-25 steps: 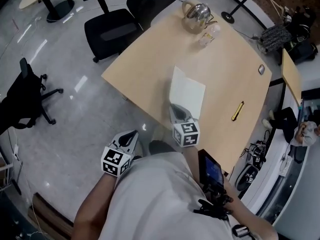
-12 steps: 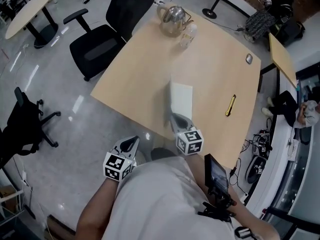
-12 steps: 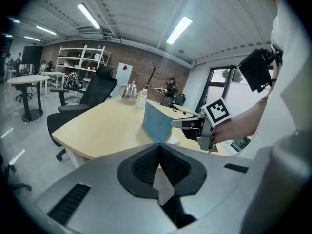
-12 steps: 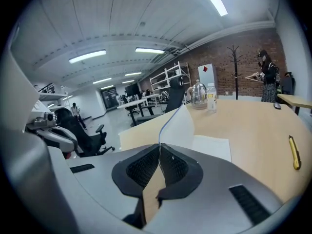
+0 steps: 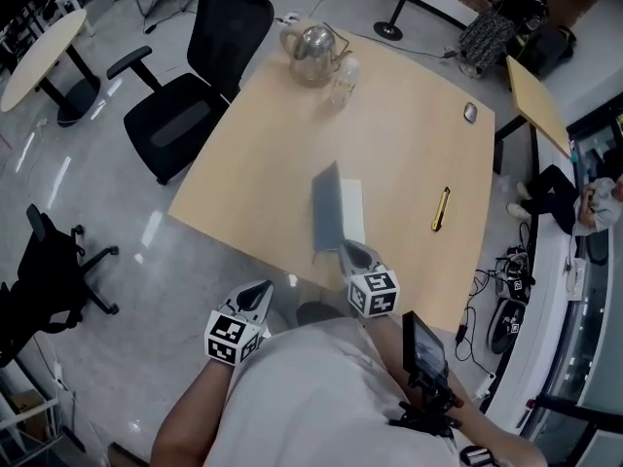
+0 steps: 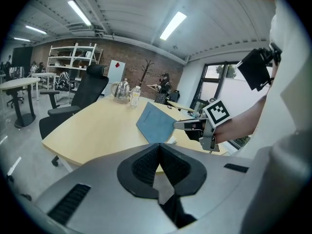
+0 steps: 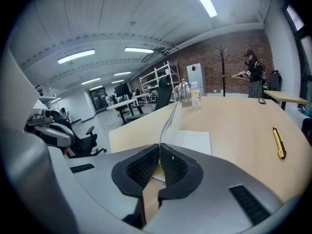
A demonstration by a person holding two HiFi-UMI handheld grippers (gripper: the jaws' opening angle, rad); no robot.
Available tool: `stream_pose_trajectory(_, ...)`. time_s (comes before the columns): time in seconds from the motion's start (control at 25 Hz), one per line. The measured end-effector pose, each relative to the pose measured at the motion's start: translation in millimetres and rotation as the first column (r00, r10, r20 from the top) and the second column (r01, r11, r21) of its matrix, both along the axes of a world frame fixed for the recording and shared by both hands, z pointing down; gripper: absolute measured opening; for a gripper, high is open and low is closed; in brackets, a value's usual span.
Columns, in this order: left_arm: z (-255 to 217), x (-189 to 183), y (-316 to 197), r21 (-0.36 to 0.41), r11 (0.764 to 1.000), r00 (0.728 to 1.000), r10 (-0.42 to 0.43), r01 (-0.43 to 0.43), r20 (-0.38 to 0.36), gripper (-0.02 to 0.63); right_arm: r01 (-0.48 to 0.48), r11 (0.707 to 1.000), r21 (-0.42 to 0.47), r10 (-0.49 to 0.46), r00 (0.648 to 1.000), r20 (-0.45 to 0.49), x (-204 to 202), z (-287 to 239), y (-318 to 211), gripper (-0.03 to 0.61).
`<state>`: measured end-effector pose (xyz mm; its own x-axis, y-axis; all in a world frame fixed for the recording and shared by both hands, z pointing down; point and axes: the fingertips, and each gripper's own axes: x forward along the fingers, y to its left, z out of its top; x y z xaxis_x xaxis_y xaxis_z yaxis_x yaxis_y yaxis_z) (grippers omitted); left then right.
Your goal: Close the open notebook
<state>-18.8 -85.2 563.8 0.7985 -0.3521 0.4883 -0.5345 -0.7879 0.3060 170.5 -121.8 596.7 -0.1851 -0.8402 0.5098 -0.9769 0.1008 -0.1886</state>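
Observation:
The notebook [image 5: 352, 210] lies near the table's [image 5: 409, 144] near edge, its white page facing up. Its blue-grey cover [image 5: 326, 212] stands nearly upright over the page. My right gripper [image 5: 343, 247] is shut on the cover's near edge; in the right gripper view the cover [image 7: 169, 118] rises edge-on from between the pads. The left gripper view shows the cover [image 6: 155, 126] tilted, with the right gripper [image 6: 178, 125] pinching it. My left gripper [image 5: 257, 295] hangs off the table over the floor, jaws shut with nothing in them.
A yellow pen [image 5: 439, 209] lies right of the notebook. A glass kettle [image 5: 311, 42] and a bottle [image 5: 342, 69] stand at the table's far side, and a mouse [image 5: 470, 113] lies near the right edge. A black office chair [image 5: 195, 76] stands left of the table.
The right gripper has swung the cover up and over from the left, so its blue outer face now shows. The left gripper has stayed shut, low beside the table.

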Motion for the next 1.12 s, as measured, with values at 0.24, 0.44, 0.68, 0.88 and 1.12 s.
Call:
stream_pose_trajectory(0.24, 0, 7, -4, -0.003, 1.0, 0.999, 0.027, -0.027, 0.017, 0.005, -0.079, 0.996, -0.041, 0.079, 0.997, 0.004, 22, 15, 9, 0.026)
stream_pose_trajectory(0.44, 2, 11, -2, -0.015, 0.999, 0.998, 0.048, -0.048, 0.039, 0.005, -0.156, 0.982, -0.107, 0.157, 0.988, 0.006, 41, 36, 17, 0.026)
stream_pose_trajectory(0.68, 0, 15, -4, -0.022, 0.998, 0.996, 0.063, -0.062, 0.057, 0.005, -0.217, 0.958, -0.187, 0.222, 0.975, 0.003, 56, 61, 21, 0.028)
stream_pose_trajectory(0.88, 2, 15, -4, -0.027, 0.998, 0.995, 0.064, -0.062, 0.074, 0.005, -0.221, 0.945, -0.242, 0.216, 0.975, -0.045, 63, 81, 25, 0.028)
stream_pose_trajectory(1.12, 7, 16, -6, -0.038, 0.997, 0.994, 0.064, -0.06, 0.088, 0.006, -0.211, 0.928, -0.307, 0.158, 0.969, -0.188, 72, 102, 27, 0.088)
